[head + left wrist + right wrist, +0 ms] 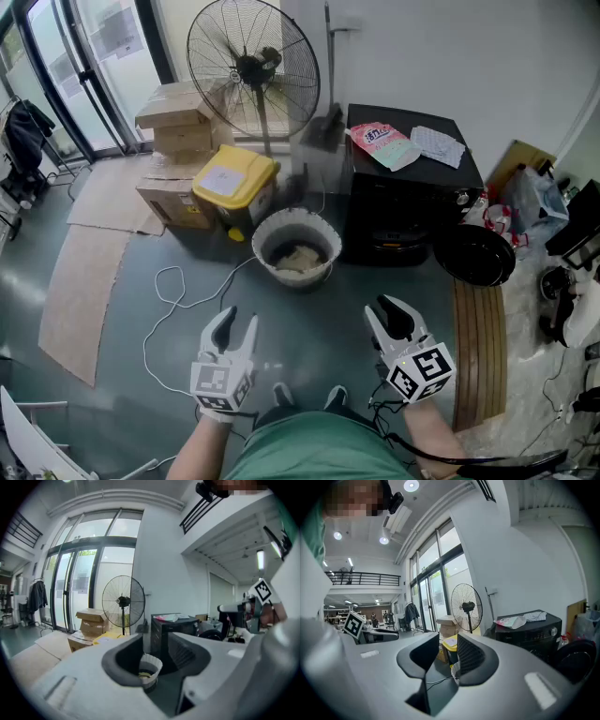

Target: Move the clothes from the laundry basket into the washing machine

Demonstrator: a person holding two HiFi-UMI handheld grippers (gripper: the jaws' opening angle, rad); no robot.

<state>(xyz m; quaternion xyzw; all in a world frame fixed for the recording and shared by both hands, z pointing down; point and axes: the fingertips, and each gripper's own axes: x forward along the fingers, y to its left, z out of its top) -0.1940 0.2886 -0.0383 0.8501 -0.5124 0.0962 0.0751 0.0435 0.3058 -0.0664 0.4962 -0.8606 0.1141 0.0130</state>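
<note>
A round white laundry basket stands on the grey floor with beige clothes inside. Right of it is the black washing machine, its round door swung open. My left gripper hovers near the floor below the basket, shut and empty. The left gripper view looks past its jaws at the basket and the machine. My right gripper is level with it, below the machine, with its jaws a little apart and nothing between them. The right gripper view shows the machine to the right.
A standing fan, cardboard boxes and a yellow bin stand behind the basket. A white cable loops over the floor at left. A wooden board lies at right. A pink bag rests on the machine.
</note>
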